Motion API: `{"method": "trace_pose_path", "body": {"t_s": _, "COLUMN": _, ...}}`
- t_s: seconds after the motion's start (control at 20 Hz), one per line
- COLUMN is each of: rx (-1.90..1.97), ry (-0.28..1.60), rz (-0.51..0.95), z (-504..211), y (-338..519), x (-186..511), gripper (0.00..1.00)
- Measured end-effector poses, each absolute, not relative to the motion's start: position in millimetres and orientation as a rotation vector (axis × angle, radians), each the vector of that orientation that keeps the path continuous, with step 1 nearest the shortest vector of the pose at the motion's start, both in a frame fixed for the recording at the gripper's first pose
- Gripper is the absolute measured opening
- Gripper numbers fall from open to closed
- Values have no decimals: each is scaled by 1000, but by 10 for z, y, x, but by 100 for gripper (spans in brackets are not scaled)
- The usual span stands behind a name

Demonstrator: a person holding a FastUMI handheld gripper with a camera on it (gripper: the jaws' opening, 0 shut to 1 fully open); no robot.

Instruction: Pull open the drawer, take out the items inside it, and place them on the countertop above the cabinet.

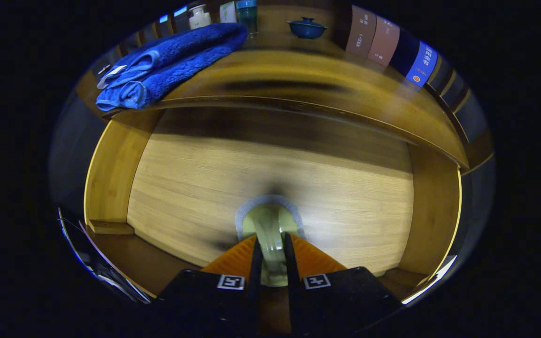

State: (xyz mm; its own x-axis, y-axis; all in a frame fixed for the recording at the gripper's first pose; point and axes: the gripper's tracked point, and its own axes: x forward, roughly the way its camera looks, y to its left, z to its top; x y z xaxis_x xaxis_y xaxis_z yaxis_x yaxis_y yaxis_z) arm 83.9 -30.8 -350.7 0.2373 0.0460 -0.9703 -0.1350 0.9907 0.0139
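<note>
My gripper (270, 249) is clamped on a pale object (270, 225) with a grey rim, held between both fingers above the open drawer's (233, 173) bare wooden floor. Left to right on the countertop (308, 80): a folded towel (172, 61) at the left edge, a bottle (199, 17), a lidded bowl (306, 28), books (392, 47). The countertop's middle is free.

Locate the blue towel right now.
The blue towel lies folded on the countertop above the open drawer, well beyond the claw and off to its left, near a white bottle at the back.
</note>
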Motion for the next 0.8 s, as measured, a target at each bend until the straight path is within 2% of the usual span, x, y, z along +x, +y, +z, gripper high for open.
{"method": "trace_pose_path", "body": {"t_s": 0.05, "rx": -78, "ry": 1318, "rz": 124, "z": -3502, "y": -312, "x": 848, "gripper": 33}}
{"method": "trace_pose_path", "body": {"t_s": 0.1, "rx": -69, "ry": 1330, "rz": 133, "z": -3500, "y": -333, "x": 857, "gripper": 33}}
{"method": "trace_pose_path", "body": {"t_s": 0.2, "rx": -57, "ry": 1325, "rz": 136, "z": -3482, "y": -343, "x": 839, "gripper": 17}}
{"method": "trace_pose_path", "body": {"t_s": 0.4, "rx": -16, "ry": 1255, "rz": 134, "z": -3369, "y": -291, "x": 890, "gripper": 17}}
{"method": "trace_pose_path", "body": {"t_s": 0.8, "rx": 38, "ry": 960, "rz": 85, "z": -2432, "y": -191, "x": 1214, "gripper": 17}}
